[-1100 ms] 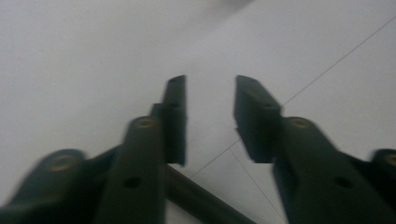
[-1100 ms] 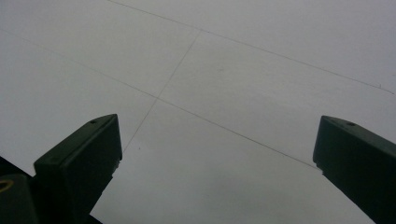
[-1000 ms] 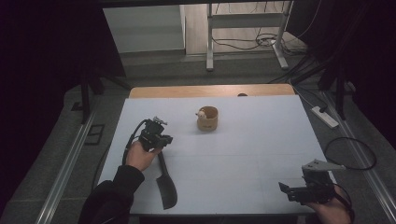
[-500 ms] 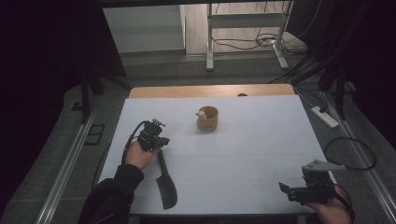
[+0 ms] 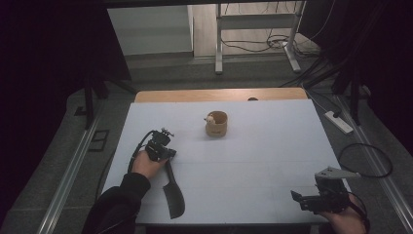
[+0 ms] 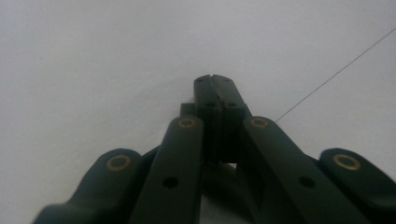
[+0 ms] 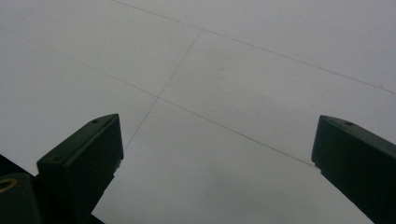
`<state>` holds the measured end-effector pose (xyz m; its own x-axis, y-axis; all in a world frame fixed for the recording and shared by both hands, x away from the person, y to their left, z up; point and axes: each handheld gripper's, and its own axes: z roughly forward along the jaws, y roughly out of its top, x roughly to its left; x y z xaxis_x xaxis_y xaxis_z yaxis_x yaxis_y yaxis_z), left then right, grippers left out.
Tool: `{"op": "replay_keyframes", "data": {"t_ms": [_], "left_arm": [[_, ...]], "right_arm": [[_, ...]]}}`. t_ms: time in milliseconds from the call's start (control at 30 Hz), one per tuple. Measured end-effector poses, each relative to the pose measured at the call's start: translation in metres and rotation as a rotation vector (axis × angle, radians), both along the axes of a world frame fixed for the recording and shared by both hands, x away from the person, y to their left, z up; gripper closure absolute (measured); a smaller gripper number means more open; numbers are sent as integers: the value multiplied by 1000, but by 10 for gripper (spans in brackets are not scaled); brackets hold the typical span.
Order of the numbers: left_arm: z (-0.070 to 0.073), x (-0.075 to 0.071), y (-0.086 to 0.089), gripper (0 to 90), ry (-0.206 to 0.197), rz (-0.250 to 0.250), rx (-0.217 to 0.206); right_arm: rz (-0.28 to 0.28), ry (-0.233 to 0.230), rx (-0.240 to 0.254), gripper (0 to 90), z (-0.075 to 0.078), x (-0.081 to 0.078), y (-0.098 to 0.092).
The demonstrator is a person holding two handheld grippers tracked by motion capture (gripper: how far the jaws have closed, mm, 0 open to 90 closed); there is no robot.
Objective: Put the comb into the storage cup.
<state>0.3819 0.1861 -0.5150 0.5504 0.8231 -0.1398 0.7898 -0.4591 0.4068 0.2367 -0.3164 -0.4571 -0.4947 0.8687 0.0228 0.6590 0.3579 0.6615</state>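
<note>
Nearest thing to the action is the small wooden cup (image 5: 216, 124), standing upright on the white table (image 5: 253, 161) a bit back of centre, with something small and pale sitting at its left rim. Can't make out what that bit is. Nothing is touching the cup.

The left gripper (image 5: 160, 146) sits near it, to the front-left, well apart from the cup. The person's left hand (image 5: 147, 164) wraps it from behind, forearm in a dark sleeve coming up from the bottom edge, gripper low over the table surface and pointing away. In the left gripper view its jaws are pressed flat together with nothing in them, just bare white table ahead. A black strap or cable (image 5: 173, 195) trails back from it toward the near edge.

Compared with a second ago, the left gripper has dropped a little closer to the table; cup hasn't budged.

The right gripper (image 5: 311, 199) is way off at the near right corner, held low in the right hand (image 5: 346, 220), same spot as before. Its jaws stand wide apart, empty, over the seamed table.
</note>
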Motion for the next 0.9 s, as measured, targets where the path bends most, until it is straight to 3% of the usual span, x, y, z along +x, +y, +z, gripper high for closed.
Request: {"op": "replay_keyframes", "data": {"t_ms": [400, 900], "left_arm": [[-2, -3, 20, 888, 30, 32, -18], [1, -24, 37, 888, 30, 47, 26]], "right_arm": [[1, -2, 1, 22, 0, 0, 0], [6, -8, 1, 23, 0, 0, 0]]}}
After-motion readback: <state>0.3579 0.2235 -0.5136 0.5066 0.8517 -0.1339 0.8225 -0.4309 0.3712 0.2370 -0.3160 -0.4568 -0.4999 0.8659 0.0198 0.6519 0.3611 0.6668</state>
